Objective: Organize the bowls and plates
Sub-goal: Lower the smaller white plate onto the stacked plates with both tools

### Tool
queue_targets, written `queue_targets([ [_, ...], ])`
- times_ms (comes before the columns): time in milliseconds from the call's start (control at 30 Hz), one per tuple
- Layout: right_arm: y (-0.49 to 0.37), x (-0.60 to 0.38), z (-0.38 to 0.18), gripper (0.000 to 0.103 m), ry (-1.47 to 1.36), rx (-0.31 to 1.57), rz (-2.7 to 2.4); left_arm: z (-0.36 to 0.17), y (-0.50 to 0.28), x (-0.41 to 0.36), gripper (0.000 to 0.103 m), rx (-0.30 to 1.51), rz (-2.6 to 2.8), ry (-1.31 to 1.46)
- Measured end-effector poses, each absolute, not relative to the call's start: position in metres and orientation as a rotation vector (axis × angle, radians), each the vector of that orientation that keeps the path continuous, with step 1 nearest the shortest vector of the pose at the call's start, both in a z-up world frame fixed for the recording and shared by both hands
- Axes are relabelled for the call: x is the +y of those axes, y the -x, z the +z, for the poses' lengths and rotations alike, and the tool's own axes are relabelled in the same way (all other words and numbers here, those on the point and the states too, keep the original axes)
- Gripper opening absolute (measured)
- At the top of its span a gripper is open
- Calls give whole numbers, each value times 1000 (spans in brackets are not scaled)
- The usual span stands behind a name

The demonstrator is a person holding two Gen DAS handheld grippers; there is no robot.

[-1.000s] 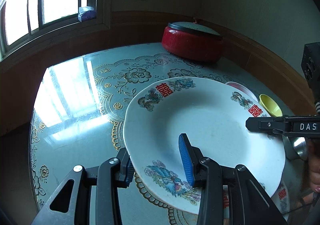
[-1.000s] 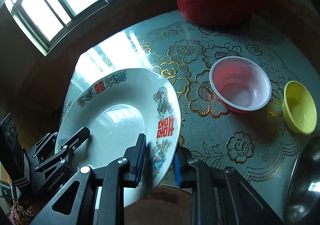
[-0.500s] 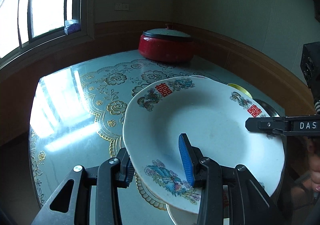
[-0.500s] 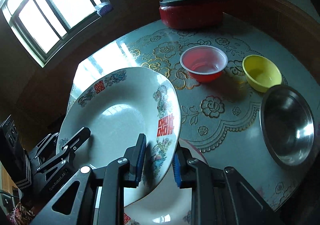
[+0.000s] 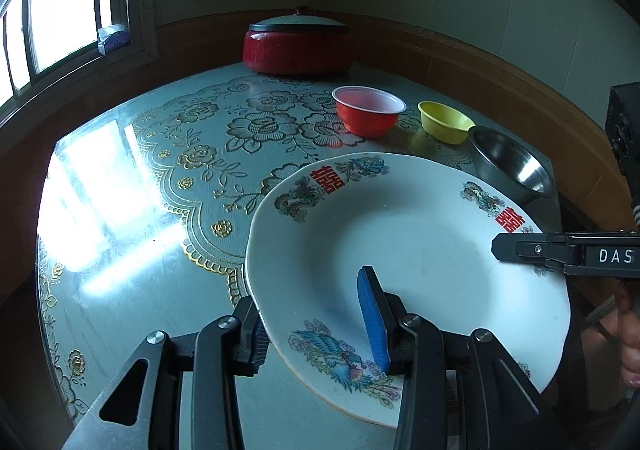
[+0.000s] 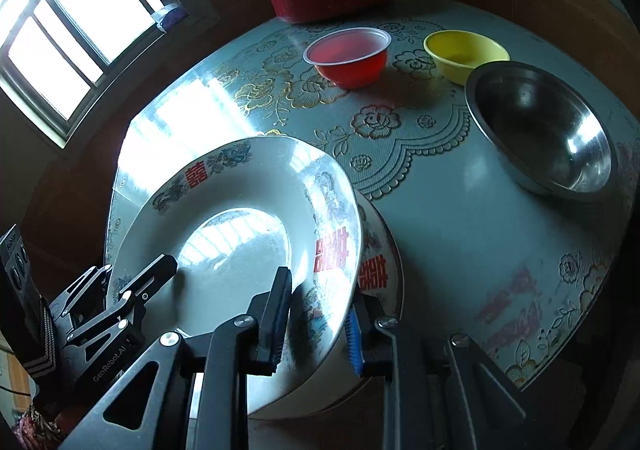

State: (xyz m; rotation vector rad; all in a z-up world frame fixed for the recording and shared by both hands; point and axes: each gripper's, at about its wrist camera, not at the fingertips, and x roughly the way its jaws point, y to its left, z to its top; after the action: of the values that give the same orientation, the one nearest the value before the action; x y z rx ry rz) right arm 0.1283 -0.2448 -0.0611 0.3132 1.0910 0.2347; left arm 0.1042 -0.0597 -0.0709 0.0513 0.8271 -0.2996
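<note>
Left wrist view: the left tool [image 5: 316,322] is seen clamped on the near rim of a large white plate [image 5: 400,250], one pad under the rim and the blue pad [image 5: 372,314] pressed on the inner face. The right tool [image 6: 316,322] is closed on the opposite rim of the same plate [image 6: 240,250], so the plate is carried between both tools, tilted, above the counter [image 5: 160,169]. In the right wrist view a second plate [image 6: 380,262] with the same red characters is seen directly under and behind the held one (whether the two are touching cannot be told).

Farther out on the counter, a red bowl [image 5: 369,115], a yellow bowl [image 5: 444,121] and a steel bowl [image 5: 508,163] are set in a row, apart from one another and not nested. A red lidded pot [image 5: 298,45] is placed at the far edge.

The task is judged to be at an early-to-middle stage: the plates are about to be stacked, with the held one not yet released. The three bowls are left to be gathered, probably by nesting.
</note>
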Motion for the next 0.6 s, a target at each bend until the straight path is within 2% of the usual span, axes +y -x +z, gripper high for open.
queue_targets([
  [600,-131,-243,-79,25,-311,1126,191,-83,-103,-65,41,878,-267,-94],
])
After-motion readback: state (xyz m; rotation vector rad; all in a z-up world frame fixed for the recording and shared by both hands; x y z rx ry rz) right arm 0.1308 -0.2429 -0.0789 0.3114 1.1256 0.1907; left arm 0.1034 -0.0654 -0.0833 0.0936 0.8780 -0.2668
